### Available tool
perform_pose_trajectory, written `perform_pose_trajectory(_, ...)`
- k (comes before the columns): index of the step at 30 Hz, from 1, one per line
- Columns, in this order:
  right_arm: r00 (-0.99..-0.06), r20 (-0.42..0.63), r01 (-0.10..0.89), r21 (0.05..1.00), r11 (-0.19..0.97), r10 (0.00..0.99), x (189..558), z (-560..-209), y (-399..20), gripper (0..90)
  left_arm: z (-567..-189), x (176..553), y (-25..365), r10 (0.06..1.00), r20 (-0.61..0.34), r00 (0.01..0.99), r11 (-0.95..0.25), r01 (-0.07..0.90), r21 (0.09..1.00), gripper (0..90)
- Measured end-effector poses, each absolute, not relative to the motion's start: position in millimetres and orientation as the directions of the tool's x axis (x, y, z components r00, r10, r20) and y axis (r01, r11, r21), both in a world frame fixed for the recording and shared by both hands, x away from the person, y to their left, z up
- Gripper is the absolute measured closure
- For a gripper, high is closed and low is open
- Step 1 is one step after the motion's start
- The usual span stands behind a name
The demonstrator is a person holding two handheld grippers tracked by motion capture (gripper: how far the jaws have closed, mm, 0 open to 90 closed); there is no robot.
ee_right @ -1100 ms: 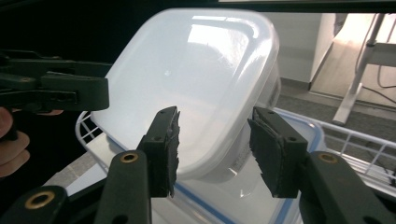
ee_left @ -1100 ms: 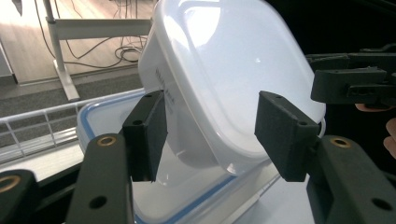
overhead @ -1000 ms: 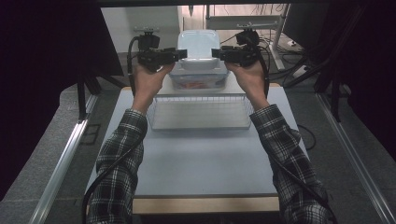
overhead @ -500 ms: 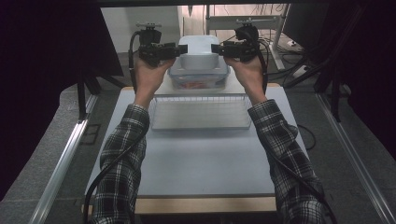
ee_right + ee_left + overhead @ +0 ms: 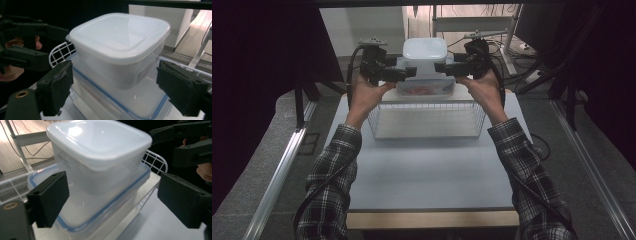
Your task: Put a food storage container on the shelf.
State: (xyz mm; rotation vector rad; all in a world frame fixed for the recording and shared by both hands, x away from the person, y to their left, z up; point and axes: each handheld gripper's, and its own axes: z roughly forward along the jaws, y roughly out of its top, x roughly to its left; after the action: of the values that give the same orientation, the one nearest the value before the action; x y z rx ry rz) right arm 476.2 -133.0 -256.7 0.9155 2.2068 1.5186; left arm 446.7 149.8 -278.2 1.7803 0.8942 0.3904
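Note:
A square translucent tub with a white lid (image 5: 424,51) (image 5: 100,147) (image 5: 120,40) stands on a wider clear container with a blue-edged lid (image 5: 422,89) (image 5: 105,205) (image 5: 140,100). My left gripper (image 5: 411,73) (image 5: 116,200) faces the stack from the left. My right gripper (image 5: 440,68) (image 5: 120,87) faces it from the right. Both have just been opening. Their jaws now stand wide on either side of the stack, and the pads (image 5: 48,197) (image 5: 182,90) are clear of it. Each gripper view also shows the other gripper (image 5: 190,145) (image 5: 27,45) beyond the tub.
A white wire basket (image 5: 427,120) stands on the pale table (image 5: 427,170) just in front of the stack, between the two plaid-sleeved forearms. Dark panels flank the table. A metal frame and cables lie beyond the far edge.
Both pairs of jaws have widened from a narrower setting against the tub. The tub stays on the blue-edged container, and the hands have barely shifted.

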Motion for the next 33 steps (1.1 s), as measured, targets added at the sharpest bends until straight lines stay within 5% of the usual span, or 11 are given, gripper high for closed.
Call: perform_pose_trajectory(33, -0.808, 0.082, 0.314, 0.897, 0.309, 0.584, 422.6, -313.9, -159.8, 6.8, -336.7, 382.2, 148.5, 0.674, -0.066, 0.736, -0.273, 0.331, 0.903, 3.7)
